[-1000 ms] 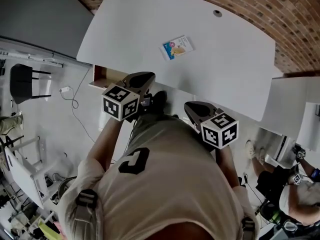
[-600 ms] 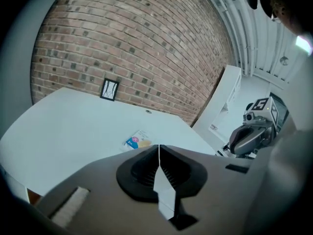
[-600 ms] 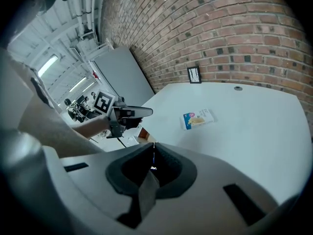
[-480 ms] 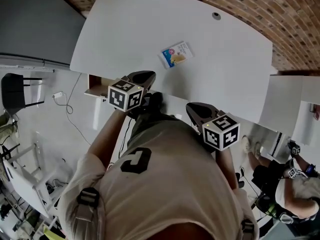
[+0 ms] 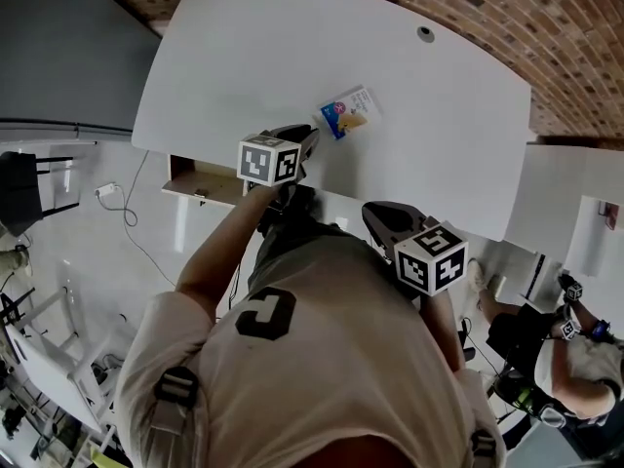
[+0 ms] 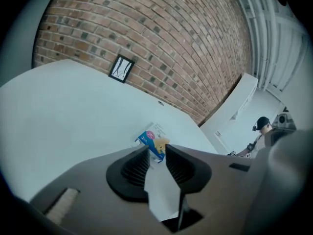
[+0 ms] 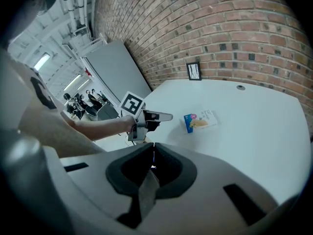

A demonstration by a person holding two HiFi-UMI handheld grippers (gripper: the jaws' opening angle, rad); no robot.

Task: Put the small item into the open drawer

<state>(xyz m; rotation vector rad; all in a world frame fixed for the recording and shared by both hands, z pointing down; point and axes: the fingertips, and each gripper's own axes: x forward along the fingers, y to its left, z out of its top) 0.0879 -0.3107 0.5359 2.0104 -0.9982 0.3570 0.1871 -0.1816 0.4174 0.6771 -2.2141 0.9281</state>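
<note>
Reach step. Left gripper [image 5: 310, 136] sat just short of small item [image 5: 348, 111], which lay flat mid-worktop [image 5: 244, 57]. Its fingers had just been opening, slightly apart, nothing between. Right gripper [image 5: 378, 214] fingers were together, empty. Next move likely called for: straddle item, clamp, carry to open drawer [image 5: 200, 178] under front-left corner.

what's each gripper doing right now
Left gripper: open, jaws just opening, nothing between them; small packet lies just ahead.
Right gripper: shut, empty.
</note>
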